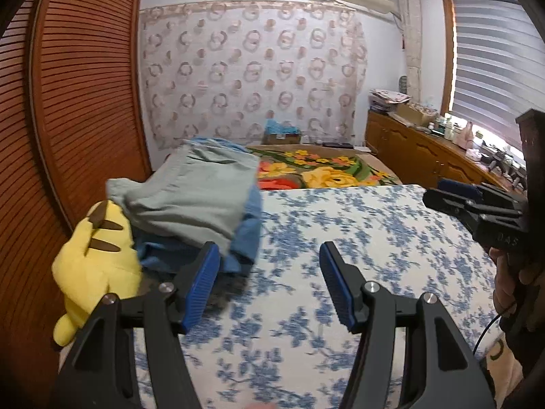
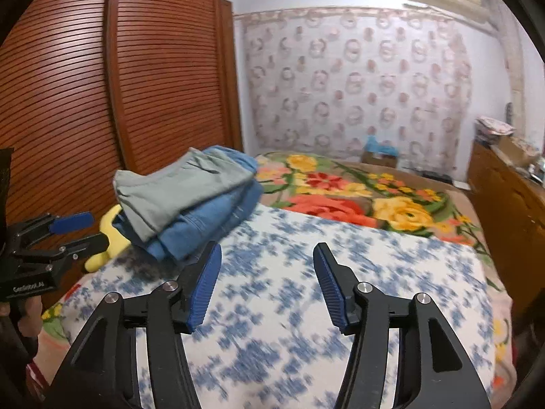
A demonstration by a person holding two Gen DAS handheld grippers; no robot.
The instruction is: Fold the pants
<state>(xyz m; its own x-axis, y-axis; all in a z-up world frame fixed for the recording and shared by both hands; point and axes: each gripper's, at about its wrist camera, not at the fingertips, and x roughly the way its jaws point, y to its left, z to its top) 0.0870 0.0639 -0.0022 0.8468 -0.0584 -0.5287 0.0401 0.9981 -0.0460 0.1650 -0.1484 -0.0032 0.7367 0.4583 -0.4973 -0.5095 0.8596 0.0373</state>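
A stack of folded clothes lies on the bed's left side: grey-green pants [image 1: 190,194] [image 2: 180,187] on top of blue denim [image 1: 248,231] [image 2: 211,218]. My left gripper [image 1: 269,283] is open and empty above the blue-and-white floral sheet [image 1: 357,238], just right of the stack; it also shows at the left edge of the right wrist view [image 2: 78,228]. My right gripper [image 2: 267,283] is open and empty over the same sheet [image 2: 306,272], to the right of the stack; it shows at the right in the left wrist view [image 1: 453,194].
A yellow plush toy [image 1: 98,266] [image 2: 109,235] lies left of the stack, against the slatted wooden wardrobe [image 1: 75,102]. A flowered blanket [image 1: 323,170] covers the far bed. A wooden sideboard [image 1: 425,156] with clutter stands at right under the window.
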